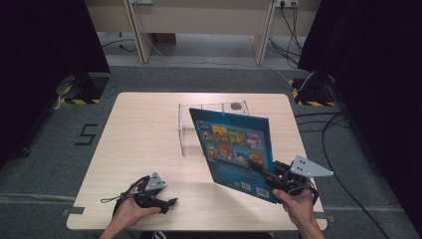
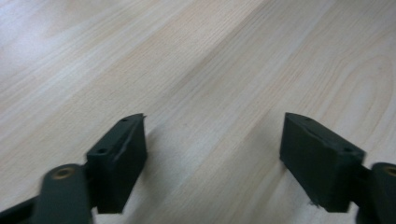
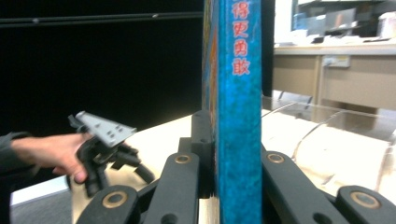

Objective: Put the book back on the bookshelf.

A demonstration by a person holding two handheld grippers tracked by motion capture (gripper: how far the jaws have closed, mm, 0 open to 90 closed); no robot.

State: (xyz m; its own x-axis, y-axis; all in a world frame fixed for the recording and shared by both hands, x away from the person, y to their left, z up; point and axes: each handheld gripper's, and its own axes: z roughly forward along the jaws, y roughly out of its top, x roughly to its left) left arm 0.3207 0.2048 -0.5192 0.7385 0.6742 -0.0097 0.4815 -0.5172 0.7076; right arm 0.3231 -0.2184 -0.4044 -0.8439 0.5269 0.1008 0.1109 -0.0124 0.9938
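Plainly blue picture book (image 1: 234,147), illustrated cover, tilted

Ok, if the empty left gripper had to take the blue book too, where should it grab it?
Probably the book's free left edge, coming in from the left. The right gripper already clamps the lower right corner by the spine, and the book stands tilted above the table, so that edge is open. The left gripper's jaws stand apart.
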